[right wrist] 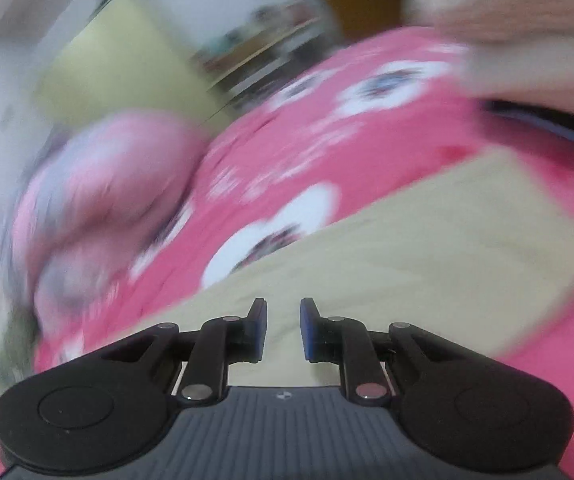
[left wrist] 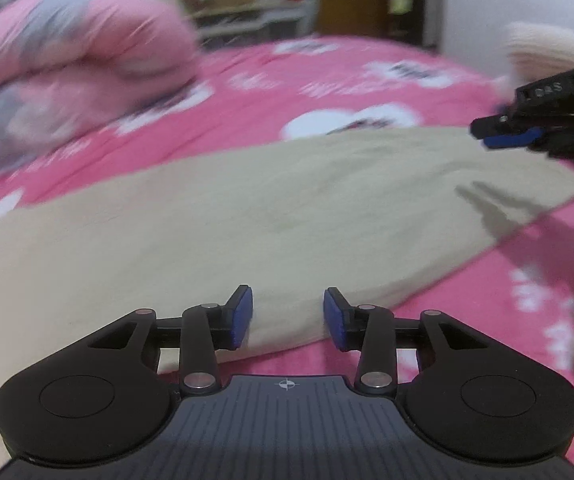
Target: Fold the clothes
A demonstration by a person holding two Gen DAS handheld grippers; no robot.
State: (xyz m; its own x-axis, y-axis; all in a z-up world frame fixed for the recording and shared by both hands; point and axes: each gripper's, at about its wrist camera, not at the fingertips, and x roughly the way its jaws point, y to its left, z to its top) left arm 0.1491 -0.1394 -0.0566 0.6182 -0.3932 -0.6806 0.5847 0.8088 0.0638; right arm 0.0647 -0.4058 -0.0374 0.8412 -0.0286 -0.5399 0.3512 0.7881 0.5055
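**Both jaws empty over a flat beige fold**

The beige cotton garment lies flat across the middle of the left wrist view, spread on the bed's pink printed sheet, with its near edge just under the left gripper. That gripper's blue-padded jaws stand spread, nothing between them, the cloth visible through the gap. At the right edge of the same view the right gripper hangs above the garment's right end, casting a shadow on it. In its own view the right gripper shows jaws parted by a narrow gap, again with no cloth pinched; that picture is heavily smeared, so fine detail is lost. A rumpled pink and grey quilt sits at the upper left, well apart from the garment.

The garment looks like a tidy rectangle, so the step in hand is probably the next fold. To do it well, each gripper should come down on a matching corner of the same edge, catch all layers at once, and lift evenly so the cloth does not skew. Carrying the edge over in one level sweep and laying it flush with the opposite edge should keep the fold square. A pinch that takes only the top layer would likely pull the stack apart.
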